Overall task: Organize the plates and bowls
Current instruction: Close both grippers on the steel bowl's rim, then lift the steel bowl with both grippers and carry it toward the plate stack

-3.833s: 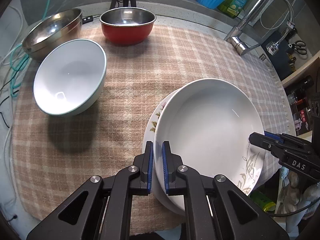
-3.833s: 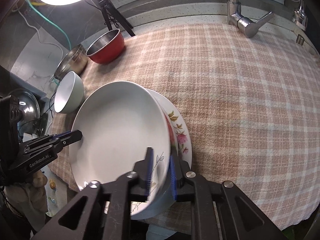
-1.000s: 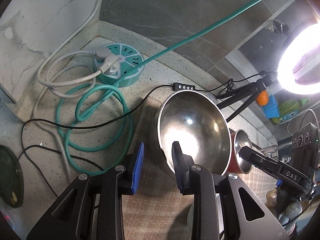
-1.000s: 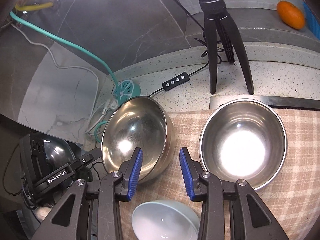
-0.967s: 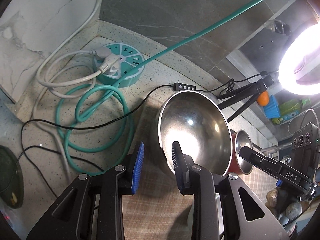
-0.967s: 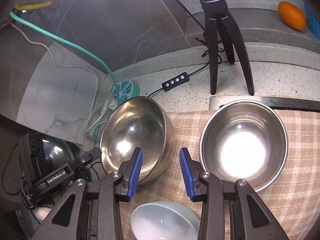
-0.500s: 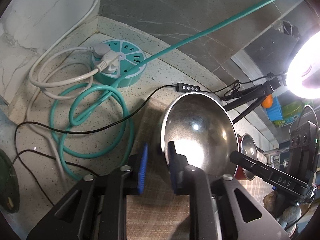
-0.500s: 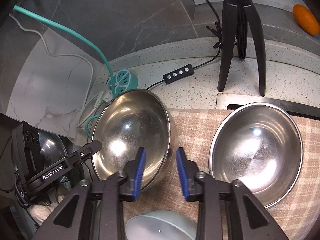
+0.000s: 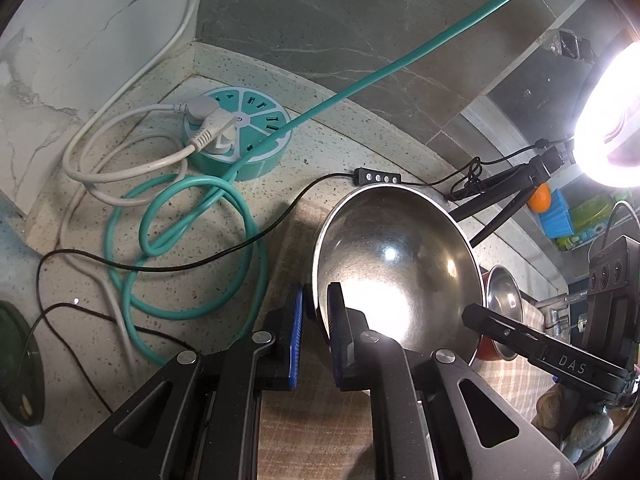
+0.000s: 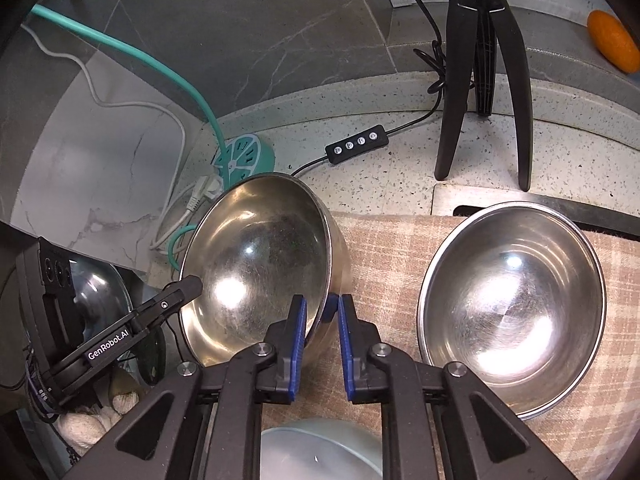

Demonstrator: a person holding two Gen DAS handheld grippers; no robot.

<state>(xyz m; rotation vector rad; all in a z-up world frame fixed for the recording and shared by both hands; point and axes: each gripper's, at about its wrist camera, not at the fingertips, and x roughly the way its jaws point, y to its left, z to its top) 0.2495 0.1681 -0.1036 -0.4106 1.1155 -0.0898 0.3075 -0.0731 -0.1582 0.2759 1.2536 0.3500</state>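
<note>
Speckled counter [image 10: 400, 168], plaid cloth [image 10: 384, 240]; two steel bowls; left gripper [image 9: 316, 312] and right gripper [image 10: 322, 312] have just closed, clamping steel bowl [image 10: 256, 264] rim.

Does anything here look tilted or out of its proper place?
Yes. The steel bowl sits tilted, not flat, half off the checked cloth toward the teal cable. Both tongs, left and right, have just closed on opposite sides of its rim.

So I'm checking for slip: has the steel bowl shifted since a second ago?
Yes. In the right wrist view the steel bowl has tipped up on its edge, its rim now overlapping the teal power hub.
</note>
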